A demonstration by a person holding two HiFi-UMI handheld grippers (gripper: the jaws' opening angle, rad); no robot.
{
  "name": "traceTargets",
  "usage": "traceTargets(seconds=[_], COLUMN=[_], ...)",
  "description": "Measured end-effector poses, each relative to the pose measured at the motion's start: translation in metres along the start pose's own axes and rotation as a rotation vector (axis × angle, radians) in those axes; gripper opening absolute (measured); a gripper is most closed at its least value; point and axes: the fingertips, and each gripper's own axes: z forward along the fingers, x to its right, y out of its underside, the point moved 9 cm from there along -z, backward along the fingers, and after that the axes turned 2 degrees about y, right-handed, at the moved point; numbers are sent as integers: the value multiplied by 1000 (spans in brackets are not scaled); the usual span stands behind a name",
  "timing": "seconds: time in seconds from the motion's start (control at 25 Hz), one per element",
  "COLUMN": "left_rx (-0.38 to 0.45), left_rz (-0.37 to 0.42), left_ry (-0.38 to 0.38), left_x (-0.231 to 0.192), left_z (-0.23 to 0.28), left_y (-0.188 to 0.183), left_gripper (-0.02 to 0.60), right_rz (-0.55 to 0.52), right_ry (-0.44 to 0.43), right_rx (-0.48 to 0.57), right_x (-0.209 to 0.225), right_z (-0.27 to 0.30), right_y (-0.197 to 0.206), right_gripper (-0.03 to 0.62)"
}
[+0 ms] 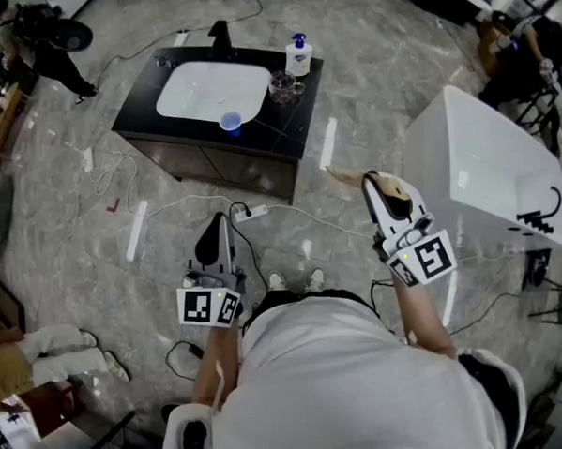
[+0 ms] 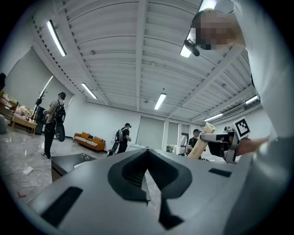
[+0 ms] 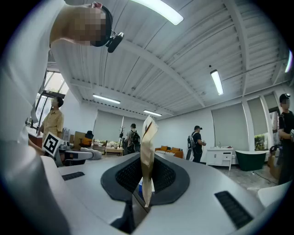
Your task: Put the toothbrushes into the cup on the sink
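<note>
A small blue cup [image 1: 231, 123] stands on the front rim of the white basin in the black sink counter [image 1: 285, 125], a few steps ahead. My right gripper [image 1: 373, 184] is raised at the right, shut on a beige toothbrush [image 1: 346, 177] that sticks out to the left. In the right gripper view the toothbrush [image 3: 148, 137] stands upright, pinched between the jaws of the right gripper [image 3: 146, 161]. My left gripper [image 1: 221, 222] hangs lower at the left. In its own view the left gripper [image 2: 146, 160] has its jaws together with nothing between them.
A soap bottle [image 1: 298, 56], a glass holder [image 1: 283, 85] and a black faucet [image 1: 219, 34] are on the counter. A white bathtub [image 1: 490, 170] stands at the right. A power strip and cables [image 1: 247, 211] lie on the floor ahead. People stand at the room's edges.
</note>
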Motion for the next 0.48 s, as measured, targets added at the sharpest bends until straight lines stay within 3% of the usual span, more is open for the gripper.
traceTargets(seconds=[0.48], left_rx=[-9], left_rz=[-12], left_ry=[7], left_x=[3], left_z=[10], left_y=[1], left_gripper=[3], right_rz=[14], right_ry=[10], right_rx=[-2], right_x=[9], right_z=[-3], right_y=[3], right_gripper=[54])
